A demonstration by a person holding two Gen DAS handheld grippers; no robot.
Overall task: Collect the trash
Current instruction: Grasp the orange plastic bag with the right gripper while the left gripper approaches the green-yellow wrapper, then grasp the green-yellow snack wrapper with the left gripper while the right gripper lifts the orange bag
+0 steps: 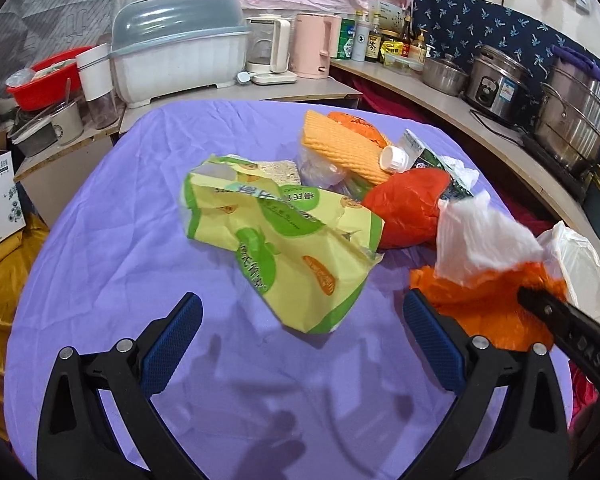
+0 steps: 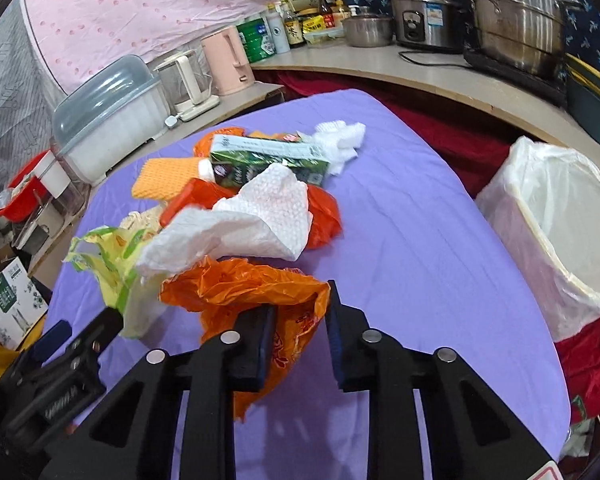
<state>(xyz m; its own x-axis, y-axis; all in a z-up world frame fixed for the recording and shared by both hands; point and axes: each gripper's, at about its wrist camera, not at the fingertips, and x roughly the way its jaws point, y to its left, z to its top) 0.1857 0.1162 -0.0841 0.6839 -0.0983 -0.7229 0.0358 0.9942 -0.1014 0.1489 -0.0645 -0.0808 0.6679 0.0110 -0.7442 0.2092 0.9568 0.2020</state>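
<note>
Right now the right gripper (image 2: 298,332) has its 2 jaws drawn close around a crumpled orange plastic bag (image 2: 256,292), and the bag fills the narrow gap between the blue pads, so it is grasped. A white paper towel (image 2: 252,220) lies on top of this bag and touches it. The left gripper (image 1: 302,344) stands wide apart over the purple tablecloth (image 1: 112,240), with nothing between its fingers; a yellow-green snack wrapper (image 1: 284,236) lies just in front of it. Behind the wrapper the rest of the trash is in 1 pile: a red plastic bag (image 1: 406,208), a green carton (image 2: 268,158) with a white cap, and an orange waffle-pattern cloth (image 1: 344,146). Beside the table edge, on the right, stands a bin lined with a white bag (image 2: 556,232), well apart from the pile.
</note>
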